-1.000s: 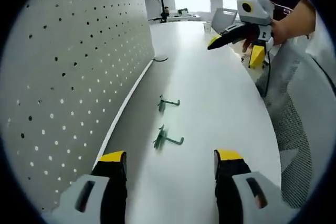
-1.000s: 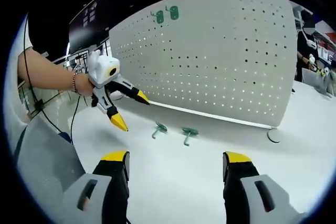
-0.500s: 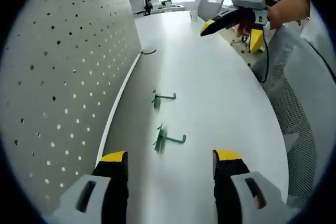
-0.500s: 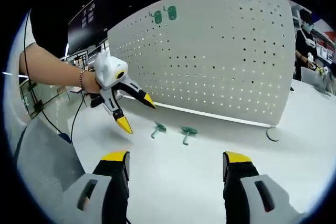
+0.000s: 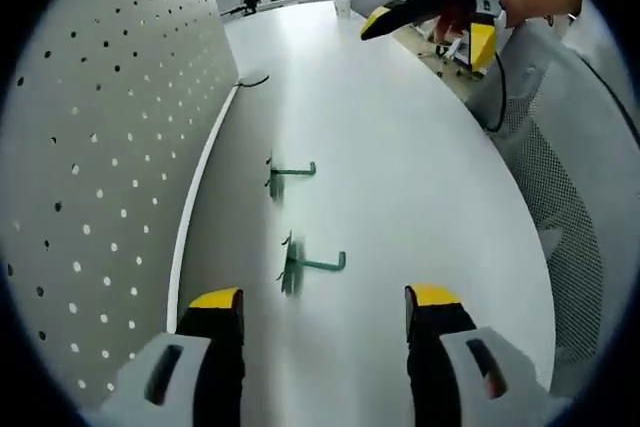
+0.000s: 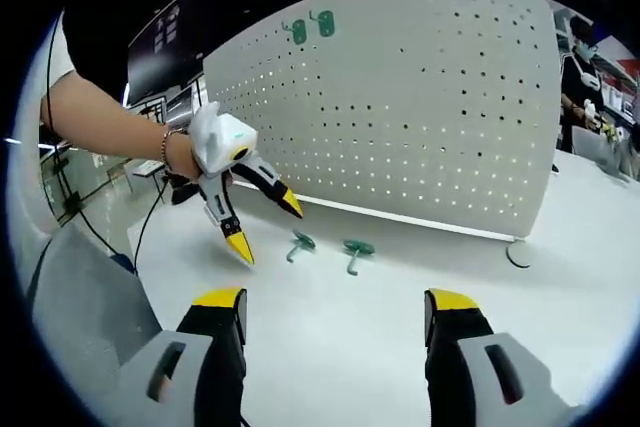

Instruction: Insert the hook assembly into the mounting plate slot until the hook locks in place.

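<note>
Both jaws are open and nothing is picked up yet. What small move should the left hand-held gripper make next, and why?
Probably ease the left hand-held gripper forward and down onto the nearer green metal hook. Its jaws stand open and empty, and that hook lies loose on the white table just ahead, beside the white perforated pegboard.

Two dark green hooks (image 5: 310, 263) (image 5: 288, 172) lie on a plain white desk (image 5: 400, 177), near the edge where a pale grey pegboard (image 6: 420, 107) dotted with rows of small dark holes stands. Two more green pieces (image 6: 312, 26) show near the pegboard's top edge. Both the left gripper (image 6: 265, 222) and right gripper (image 5: 425, 27) have black jaws tipped in yellow, on pale grey-white bodies.
</note>
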`<state>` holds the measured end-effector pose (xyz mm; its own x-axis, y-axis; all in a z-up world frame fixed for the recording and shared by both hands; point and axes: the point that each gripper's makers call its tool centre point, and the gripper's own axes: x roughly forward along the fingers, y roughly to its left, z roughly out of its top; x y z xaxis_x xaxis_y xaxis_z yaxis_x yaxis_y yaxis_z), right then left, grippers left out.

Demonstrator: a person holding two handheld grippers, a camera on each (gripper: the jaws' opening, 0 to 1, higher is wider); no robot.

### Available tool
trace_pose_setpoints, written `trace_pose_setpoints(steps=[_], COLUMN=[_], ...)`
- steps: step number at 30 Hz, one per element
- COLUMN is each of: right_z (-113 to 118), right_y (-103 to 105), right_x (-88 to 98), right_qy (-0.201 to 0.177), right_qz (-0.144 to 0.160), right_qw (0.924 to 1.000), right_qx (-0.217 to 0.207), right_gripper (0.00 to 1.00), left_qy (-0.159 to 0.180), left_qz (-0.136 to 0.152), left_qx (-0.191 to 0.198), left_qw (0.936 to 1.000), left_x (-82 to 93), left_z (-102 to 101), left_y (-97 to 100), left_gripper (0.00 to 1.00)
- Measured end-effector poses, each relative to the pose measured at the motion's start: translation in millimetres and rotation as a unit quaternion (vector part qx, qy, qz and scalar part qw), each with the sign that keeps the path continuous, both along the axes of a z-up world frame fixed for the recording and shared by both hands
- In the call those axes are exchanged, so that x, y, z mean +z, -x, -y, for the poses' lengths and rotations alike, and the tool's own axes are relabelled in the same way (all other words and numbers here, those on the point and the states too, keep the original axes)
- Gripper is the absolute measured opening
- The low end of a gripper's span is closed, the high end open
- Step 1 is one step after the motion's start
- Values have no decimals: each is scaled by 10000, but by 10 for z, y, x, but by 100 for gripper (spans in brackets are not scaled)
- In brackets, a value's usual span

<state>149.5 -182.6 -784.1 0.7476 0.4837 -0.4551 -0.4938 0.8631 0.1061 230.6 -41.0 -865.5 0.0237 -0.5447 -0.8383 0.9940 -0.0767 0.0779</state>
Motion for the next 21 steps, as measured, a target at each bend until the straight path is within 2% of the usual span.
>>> trace_pose_setpoints(steps=[4,15,21], right_z=[-1,15,23], right_y=[-6,-9,-10], right_x=[12,14,19], right_qy=[-17,-10,-27], right_qz=[15,17,10], right_qw=[10000,10000,10000], right_qx=[-10,-38,-66], right_gripper=[70,69,69], left_qy=[-118,-362,-374], left_qz=[-114,-159,-292], left_qx=[-94,-223,-167], left_qw=[9998,9990,9987], left_x=[-50,-142,-171], left_z=[4,18,53], left_y=[20,-23,-57], left_gripper=[67,65,66])
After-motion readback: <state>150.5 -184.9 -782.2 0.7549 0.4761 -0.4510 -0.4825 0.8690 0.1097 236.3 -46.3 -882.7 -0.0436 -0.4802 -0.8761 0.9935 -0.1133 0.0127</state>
